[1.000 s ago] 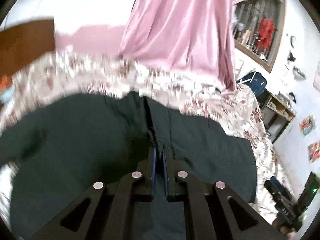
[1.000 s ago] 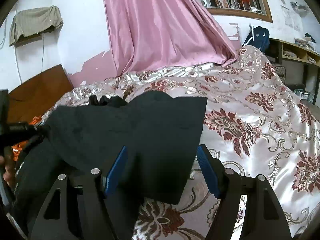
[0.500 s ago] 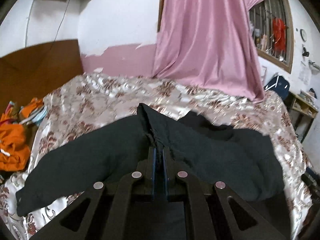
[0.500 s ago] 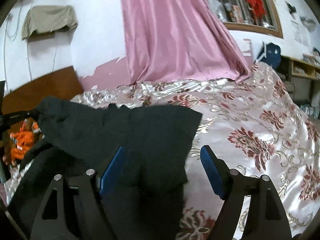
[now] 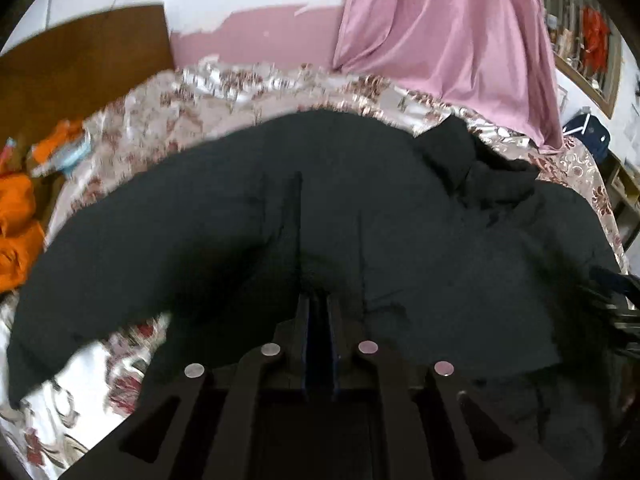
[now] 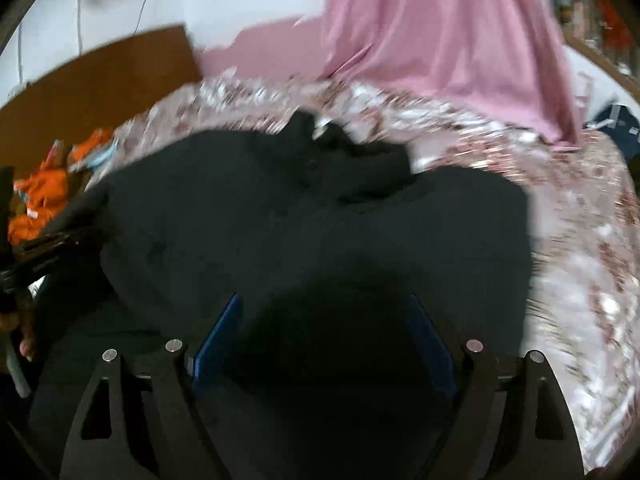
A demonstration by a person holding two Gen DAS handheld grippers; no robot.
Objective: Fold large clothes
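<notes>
The floral bedspread (image 5: 132, 364) carries the black garment (image 5: 360, 220), spread across its middle with the collar bunched at the far side. My right gripper (image 6: 324, 344) hangs over the near hem, jaws opening with nothing pinched. My left gripper (image 5: 318, 320) is just parting at a fabric ridge; I'd release it only once that fold lies flat.

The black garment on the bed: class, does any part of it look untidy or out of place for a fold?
Yes. The black garment lies mostly spread on the floral bedspread, but its far end is bunched into a crumpled lump near the pink curtain, and one long part trails off to the left.
</notes>
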